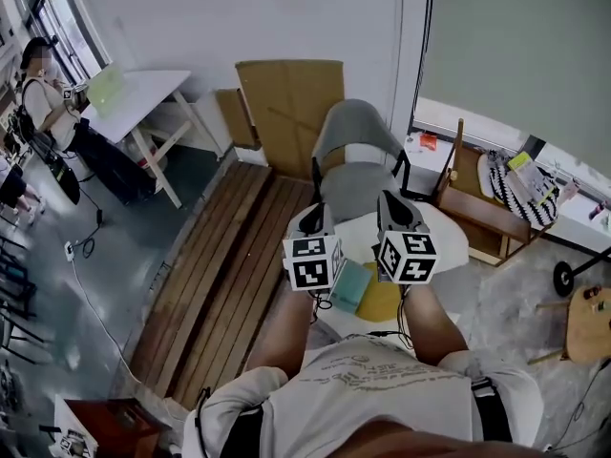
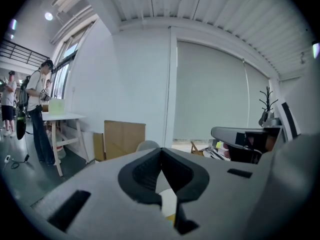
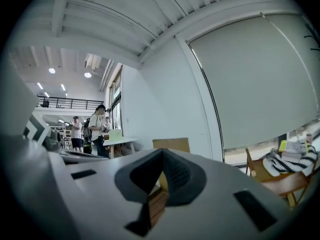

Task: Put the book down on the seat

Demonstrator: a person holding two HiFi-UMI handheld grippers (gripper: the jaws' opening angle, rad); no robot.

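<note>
The thin teal book [image 1: 350,287] lies flat on the near side of the round white bench [image 1: 449,241], touching a yellow flat item [image 1: 384,301]. It sits below and between both tongs, nearer the left tongs [image 1: 310,219]. Both these and the right tongs [image 1: 392,205] have their jaws together on nothing, and the grey chair seat [image 1: 355,187] stands just beyond the bench's far edge.
</note>
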